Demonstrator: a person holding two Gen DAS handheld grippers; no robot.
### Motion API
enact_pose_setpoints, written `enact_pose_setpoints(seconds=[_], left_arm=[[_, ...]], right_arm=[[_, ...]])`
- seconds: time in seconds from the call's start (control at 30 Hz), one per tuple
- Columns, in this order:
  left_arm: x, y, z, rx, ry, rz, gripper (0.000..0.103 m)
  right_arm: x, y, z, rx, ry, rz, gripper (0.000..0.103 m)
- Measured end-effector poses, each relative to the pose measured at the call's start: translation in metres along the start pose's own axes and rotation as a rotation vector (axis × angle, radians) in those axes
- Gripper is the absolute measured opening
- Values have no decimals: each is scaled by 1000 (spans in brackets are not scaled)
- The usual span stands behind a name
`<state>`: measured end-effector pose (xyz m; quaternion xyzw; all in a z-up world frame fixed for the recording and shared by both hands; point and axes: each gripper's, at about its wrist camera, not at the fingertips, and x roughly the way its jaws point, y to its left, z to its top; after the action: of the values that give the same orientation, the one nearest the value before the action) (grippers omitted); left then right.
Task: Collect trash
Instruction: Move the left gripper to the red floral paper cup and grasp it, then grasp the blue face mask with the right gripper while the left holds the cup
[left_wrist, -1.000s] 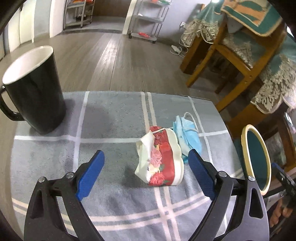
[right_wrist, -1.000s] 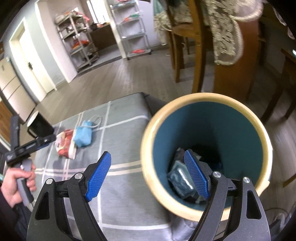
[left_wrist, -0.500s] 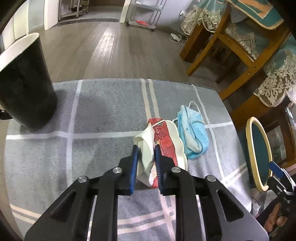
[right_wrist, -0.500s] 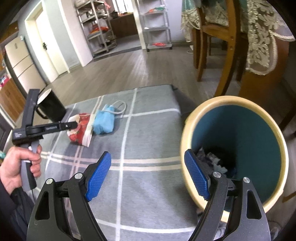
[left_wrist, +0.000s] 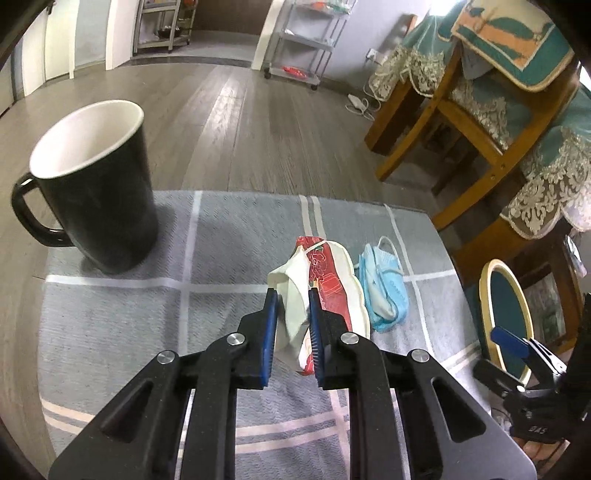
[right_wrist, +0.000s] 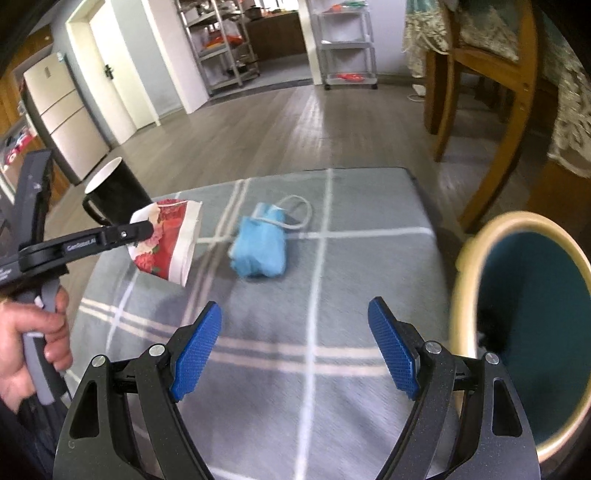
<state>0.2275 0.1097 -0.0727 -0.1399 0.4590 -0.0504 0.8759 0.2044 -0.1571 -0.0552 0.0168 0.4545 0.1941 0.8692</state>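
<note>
My left gripper (left_wrist: 291, 325) is shut on a crumpled red-and-white floral wrapper (left_wrist: 325, 284), lifted slightly off the grey plaid cloth (left_wrist: 147, 314); the right wrist view shows that wrapper (right_wrist: 166, 240) hanging clear of the cloth in the left gripper (right_wrist: 142, 230). A crumpled blue face mask (left_wrist: 384, 291) lies just right of it, and the mask (right_wrist: 260, 251) sits mid-cloth ahead of my right gripper (right_wrist: 295, 350), which is open and holds nothing. A teal bin with a cream rim (right_wrist: 517, 295) stands off the cloth's right edge.
A tall black mug (left_wrist: 96, 184) with a white inside stands on the cloth's far left corner. Wooden chairs with lace covers (left_wrist: 480, 122) stand beyond the right edge, above the bin (left_wrist: 506, 317). A hand (right_wrist: 29, 339) holds the left gripper's handle.
The left gripper closed on the floral wrapper and raised it off the cloth. The right gripper swung left from above the bin to over the cloth, facing the mask.
</note>
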Motion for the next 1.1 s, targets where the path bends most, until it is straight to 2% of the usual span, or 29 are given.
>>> enact_pose_setpoints(seconds=[0.33,0.47,0.6,0.7,0.77,0.83,0.93,1.1], left_arm=[[-17,12,9,-22,-51,15,16],[-22,16,12,-38,-75,11,16],[-20,19,13,-50,-73,-1,16],[-19,21,14,-54,-75,-6,16],[-18,20,14,-55,-77,-5,16],[-17,20,14,-56,-77,-6,16],[-16,19,14,-52,-76,-7,16],[-14,11,13,-35,-72,-10,16]], right_arm=[[43,32,24,-61,28,14,82],[64,42,33,-121,32,-11,80],[88,43,39,-133,81,-51,71],[101,40,38,-131,116,-62,57],[104,40,35,-129,127,-53,42],[102,42,31,-137,124,-47,31],[96,42,28,-148,122,-30,28],[73,39,23,-157,104,6,28]])
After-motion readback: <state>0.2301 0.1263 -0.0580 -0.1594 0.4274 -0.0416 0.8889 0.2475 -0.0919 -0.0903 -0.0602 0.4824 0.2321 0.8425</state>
